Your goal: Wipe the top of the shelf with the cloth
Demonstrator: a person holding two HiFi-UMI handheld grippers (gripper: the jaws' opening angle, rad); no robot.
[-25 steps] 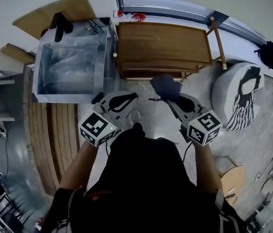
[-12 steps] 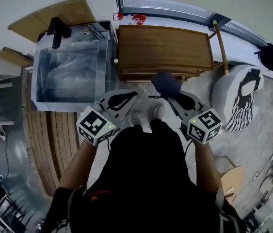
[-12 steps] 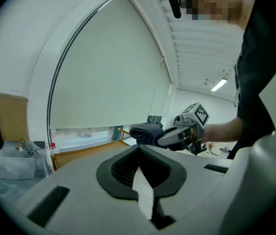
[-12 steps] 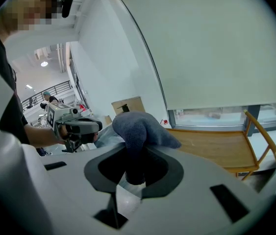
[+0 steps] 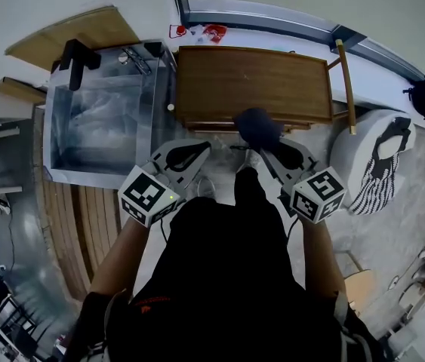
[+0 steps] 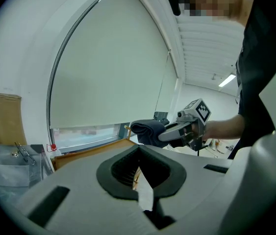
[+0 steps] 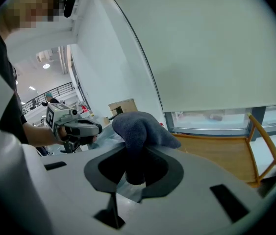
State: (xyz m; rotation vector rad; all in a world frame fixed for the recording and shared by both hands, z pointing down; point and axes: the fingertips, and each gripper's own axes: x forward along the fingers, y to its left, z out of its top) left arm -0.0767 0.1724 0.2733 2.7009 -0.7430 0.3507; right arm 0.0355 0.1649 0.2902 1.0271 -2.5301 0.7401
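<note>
The wooden shelf (image 5: 251,81) stands ahead of me under the window, its flat top bare. My right gripper (image 5: 263,143) is shut on a dark blue cloth (image 5: 257,127), which hangs bunched at the shelf's near edge. In the right gripper view the cloth (image 7: 138,129) bulges up out of the jaws of the right gripper (image 7: 134,173), with the shelf top (image 7: 226,153) beyond. My left gripper (image 5: 201,151) is shut and holds nothing, level with the right one and just short of the shelf. From the left gripper (image 6: 138,166) I see the cloth (image 6: 147,130) held to the right.
A clear plastic bin (image 5: 53,119) stands against the shelf's left side. A white pouf (image 5: 363,138) with a striped cloth sits on the floor to the right. A wooden rail (image 5: 346,81) runs along the shelf's right end. The window frame (image 5: 272,13) lies behind.
I have stepped closer to the shelf: it sits larger and nearer in the head view, and the cloth now reaches its front edge. Both grippers keep their hold and spacing.
</note>
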